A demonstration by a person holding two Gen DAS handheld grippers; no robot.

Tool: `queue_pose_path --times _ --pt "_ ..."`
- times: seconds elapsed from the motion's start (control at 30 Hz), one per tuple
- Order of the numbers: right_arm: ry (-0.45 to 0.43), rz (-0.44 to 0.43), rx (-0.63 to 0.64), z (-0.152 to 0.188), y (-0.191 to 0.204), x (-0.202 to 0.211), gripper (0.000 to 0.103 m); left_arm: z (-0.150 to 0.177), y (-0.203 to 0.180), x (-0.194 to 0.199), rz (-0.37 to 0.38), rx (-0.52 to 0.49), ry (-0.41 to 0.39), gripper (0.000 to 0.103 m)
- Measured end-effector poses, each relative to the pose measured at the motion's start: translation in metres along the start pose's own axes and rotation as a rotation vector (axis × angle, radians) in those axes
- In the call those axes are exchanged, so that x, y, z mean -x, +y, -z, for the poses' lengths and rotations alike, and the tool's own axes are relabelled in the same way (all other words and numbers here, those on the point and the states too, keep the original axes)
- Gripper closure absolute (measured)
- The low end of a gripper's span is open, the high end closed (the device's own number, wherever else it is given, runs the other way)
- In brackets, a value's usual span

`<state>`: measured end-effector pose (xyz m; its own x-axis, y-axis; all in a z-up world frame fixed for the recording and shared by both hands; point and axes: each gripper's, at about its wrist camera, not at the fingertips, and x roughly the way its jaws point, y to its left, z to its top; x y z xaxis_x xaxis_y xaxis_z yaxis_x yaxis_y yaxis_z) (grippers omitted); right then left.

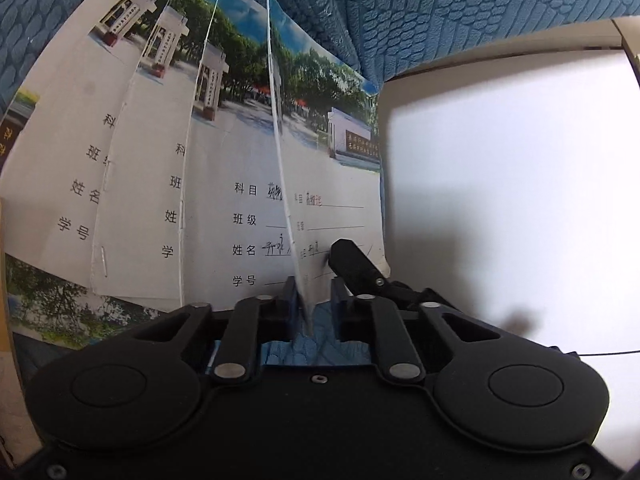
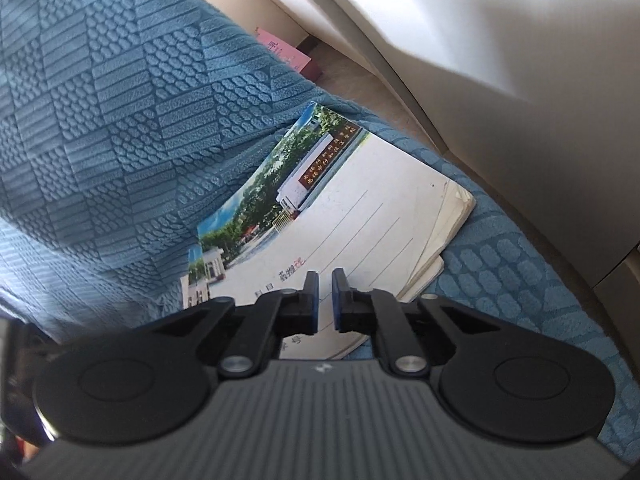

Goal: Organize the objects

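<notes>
Several school notebooks (image 1: 132,168) with a photo of a gate on the cover lie fanned on a blue textured cloth (image 1: 440,8). One white notebook edge (image 1: 280,160) stands upright and runs down between the fingers of my left gripper (image 1: 314,292). It rests against the left pad, a small gap is left at the right pad, and the jaws are open. A black finger (image 1: 352,264) of the other gripper rests over the rightmost notebook. My right gripper (image 2: 325,292) hovers low over that notebook (image 2: 360,208), shut to a thin slit with nothing between the pads.
A large white box or board (image 1: 500,180) borders the notebooks on the right. In the right wrist view the cloth (image 2: 120,100) rises at the left. A pink slip (image 2: 284,54) lies beyond its edge, and pale furniture (image 2: 500,100) stands at the right.
</notes>
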<state>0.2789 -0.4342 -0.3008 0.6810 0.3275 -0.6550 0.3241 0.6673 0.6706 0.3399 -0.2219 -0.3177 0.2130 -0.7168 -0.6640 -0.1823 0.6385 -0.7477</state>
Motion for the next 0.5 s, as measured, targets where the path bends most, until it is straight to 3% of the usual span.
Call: queue_pose_path --times 0.2,0.37,0.4,0.43,0.5 --pt "-0.019 -0.029 -0.13 0.0 -0.005 0.019 0.089 0.004 -0.001 0.004 -0.016 0.026 -0.041 0.099" --pt "-0.005 -0.08 -0.316 0.01 -0.015 0.04 0.085 0.007 -0.008 0.018 0.004 0.025 -0.072 0.1" --pt "0.002 -0.106 -0.354 0.013 -0.017 0.042 0.08 0.007 -0.009 0.02 0.009 0.024 -0.078 0.101" --pt "0.008 -0.124 -0.387 0.015 -0.018 0.043 0.065 0.008 -0.011 0.024 0.011 0.026 -0.082 0.101" --pt "0.018 -0.153 -0.436 0.02 -0.018 0.043 0.046 0.009 -0.013 0.028 0.018 0.032 -0.089 0.101"
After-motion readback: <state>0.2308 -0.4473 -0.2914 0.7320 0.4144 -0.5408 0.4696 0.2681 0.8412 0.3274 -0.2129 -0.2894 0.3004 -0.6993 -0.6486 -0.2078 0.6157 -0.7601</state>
